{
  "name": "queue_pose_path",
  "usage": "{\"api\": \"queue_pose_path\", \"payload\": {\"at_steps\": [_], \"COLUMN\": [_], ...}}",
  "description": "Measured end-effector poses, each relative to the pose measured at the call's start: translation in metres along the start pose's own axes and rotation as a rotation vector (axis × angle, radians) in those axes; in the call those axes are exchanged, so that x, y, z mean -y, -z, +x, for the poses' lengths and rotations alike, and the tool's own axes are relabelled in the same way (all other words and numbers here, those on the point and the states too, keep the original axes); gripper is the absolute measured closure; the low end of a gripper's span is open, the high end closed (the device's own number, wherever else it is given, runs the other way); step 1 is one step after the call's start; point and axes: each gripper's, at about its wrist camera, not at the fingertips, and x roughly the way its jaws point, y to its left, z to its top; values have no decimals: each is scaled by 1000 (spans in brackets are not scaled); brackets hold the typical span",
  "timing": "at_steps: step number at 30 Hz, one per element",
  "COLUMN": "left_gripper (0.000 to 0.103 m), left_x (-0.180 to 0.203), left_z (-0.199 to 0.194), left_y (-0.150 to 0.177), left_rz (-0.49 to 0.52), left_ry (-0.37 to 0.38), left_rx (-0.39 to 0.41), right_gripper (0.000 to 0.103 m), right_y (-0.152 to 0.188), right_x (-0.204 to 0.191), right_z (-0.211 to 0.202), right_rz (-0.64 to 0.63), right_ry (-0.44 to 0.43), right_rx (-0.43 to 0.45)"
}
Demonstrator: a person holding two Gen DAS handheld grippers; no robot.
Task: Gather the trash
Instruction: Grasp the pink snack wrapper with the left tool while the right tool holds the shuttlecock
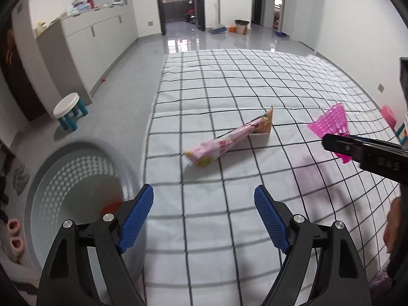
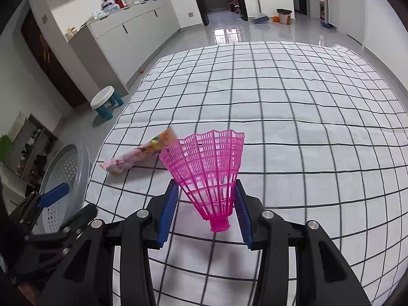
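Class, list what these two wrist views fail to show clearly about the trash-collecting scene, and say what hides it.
- Basket contents: left wrist view, the left claw covers an orange item inside.
- Wrapper print: blurred in both views.
- Small box: the wrapper lies across it.
- Shuttlecock base: left wrist view, the right claw covers it.
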Motion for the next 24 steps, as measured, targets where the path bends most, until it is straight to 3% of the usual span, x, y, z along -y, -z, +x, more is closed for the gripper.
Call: {"api": "queue_pose_path", "payload": {"at_steps": [11,18,20,22,24], "left_gripper": [23,23,29,48,58], "left_x": [20,33,35,35,34], "left_z": [45,71,74,78,77], "left_y": [-42,-44,-45,-45,-43], "left_rz": [113,155,146,129,118], "left_ry": [52,84,96,124,134], "left_rx": [-21,-60,-65,-83,-80], "right_gripper": [61,61,61,61,61], "right_y": [-12,-16,-15,-15,-15], "right_x": [16,21,21,21,20], "right_z": [-17,-22,-22,-21,-21], "right_rz": [50,66,67,67,67], "right_ry": [-53,-74,-74,-75,-76], "right_rx": [29,37,36,33,33]}}
